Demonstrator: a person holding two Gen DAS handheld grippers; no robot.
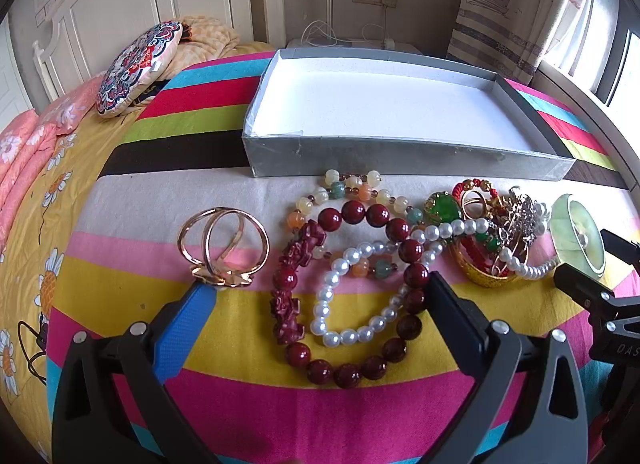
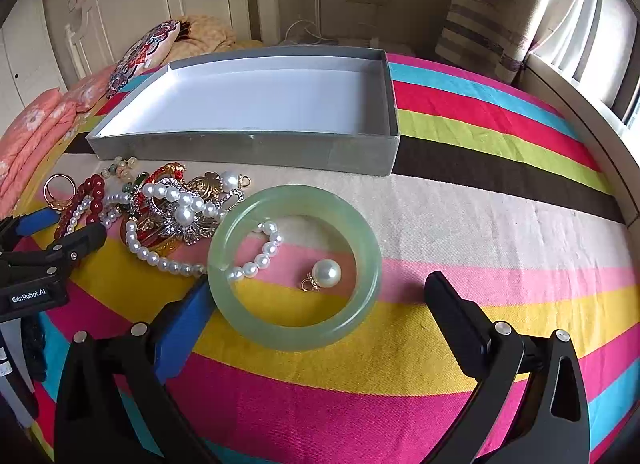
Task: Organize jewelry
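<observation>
A home bedroom: a bed under a striped blanket [image 1: 224,344], a cream headboard [image 1: 120,4], a round patterned cushion [image 1: 138,68] (leaning on a checked pillow), and curtains [image 1: 516,4] by the window.

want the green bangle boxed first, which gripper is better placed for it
Right. Its open gripper already has the bangle between its fingers, with the empty box straight ahead. The left gripper is open over the red beads, away from the bangle.
</observation>
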